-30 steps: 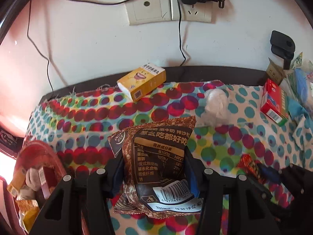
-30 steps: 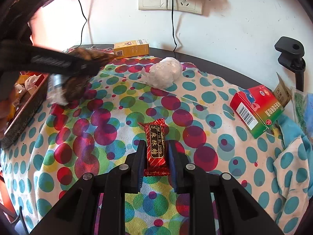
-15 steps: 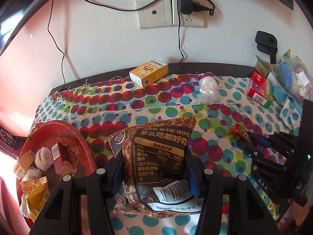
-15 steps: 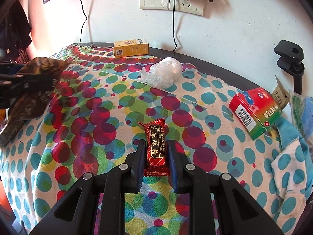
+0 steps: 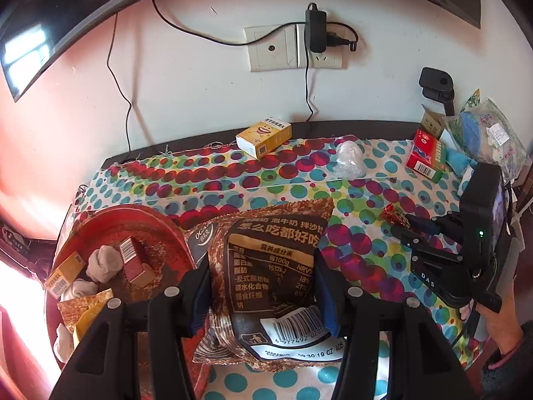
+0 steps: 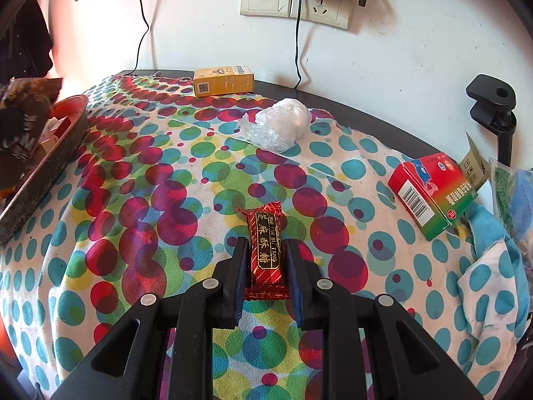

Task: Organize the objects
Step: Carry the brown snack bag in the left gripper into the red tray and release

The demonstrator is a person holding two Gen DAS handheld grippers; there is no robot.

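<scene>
My left gripper (image 5: 263, 263) is shut on a brown snack packet (image 5: 269, 266) and holds it above the table, beside a red tray (image 5: 160, 233) at the left that holds small boxes and wrapped items. My right gripper (image 6: 266, 246) is shut on a red candy bar (image 6: 266, 243) low over the dotted tablecloth (image 6: 140, 220). The right gripper also shows in the left wrist view (image 5: 398, 225), with the candy (image 5: 394, 215) at its tip. The tray's edge shows in the right wrist view (image 6: 50, 163).
A yellow box (image 6: 223, 80) lies at the back by the wall. A crumpled clear plastic bag (image 6: 279, 126) lies mid-table. A red and green box (image 6: 429, 193) sits at the right by a black clamp (image 6: 493, 106). Cables hang from the wall sockets (image 6: 296, 3).
My left gripper has pulled back and left with the packet, so the red tray has come into its view. The right gripper still holds the candy in much the same place.
</scene>
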